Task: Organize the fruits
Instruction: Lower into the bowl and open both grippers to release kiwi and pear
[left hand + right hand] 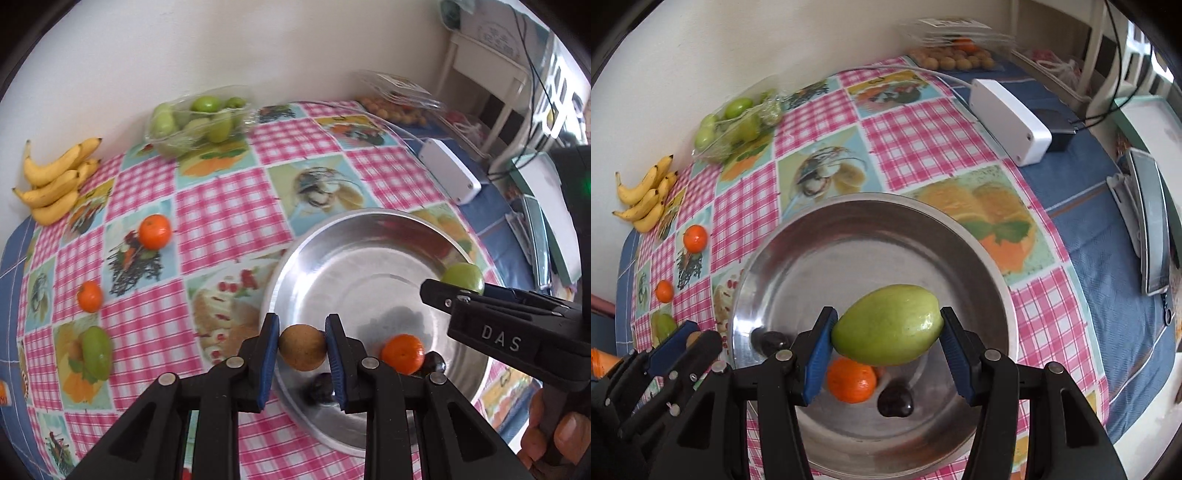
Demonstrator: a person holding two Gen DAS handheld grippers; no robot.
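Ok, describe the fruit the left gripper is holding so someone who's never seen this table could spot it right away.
Find the big steel bowl on the checked tablecloth. At its near rim the left gripper pinches a small round fruit between blue pads. It is dull brown and rough-skinned, unlike the glossy tangerine and dark plums in the bowl beside it.

From my remote station, I see a table (1100,266) under a blue cloth, topped by a pink-checked fruit-print cover (218,206). Directly on it sit a steel bowl (982,254), a bunch of bananas (55,184) by the wall, two loose tangerines (155,231) (89,296), a green fruit (96,352), a clear pack of green fruit (195,118), a white box (1008,118) and a tray of small orange fruit (951,61).
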